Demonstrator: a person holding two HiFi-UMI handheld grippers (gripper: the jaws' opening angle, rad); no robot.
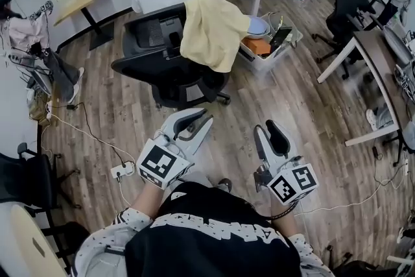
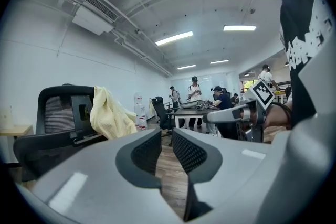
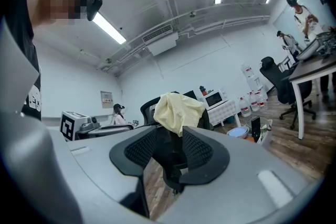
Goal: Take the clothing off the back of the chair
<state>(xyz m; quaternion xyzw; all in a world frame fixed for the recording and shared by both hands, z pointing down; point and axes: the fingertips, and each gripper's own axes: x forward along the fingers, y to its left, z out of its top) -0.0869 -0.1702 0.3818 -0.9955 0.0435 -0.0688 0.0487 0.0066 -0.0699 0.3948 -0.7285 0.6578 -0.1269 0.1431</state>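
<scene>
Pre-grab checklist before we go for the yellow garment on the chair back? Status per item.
1. Target in place: pale yellow cloth garment draped over the back of the black mesh office chair: ok.
2. Left side ready: left tongs apart, nothing between: ok.
3. Right side ready: right tongs apart, nothing between: ok.
4. Tongs at the garment: not ok, both are short of the chair.
5. Approach path: only wood plank floor between tongs and chair: ok.
6. Garment free of snags on the chair's far side: cannot tell.
</scene>
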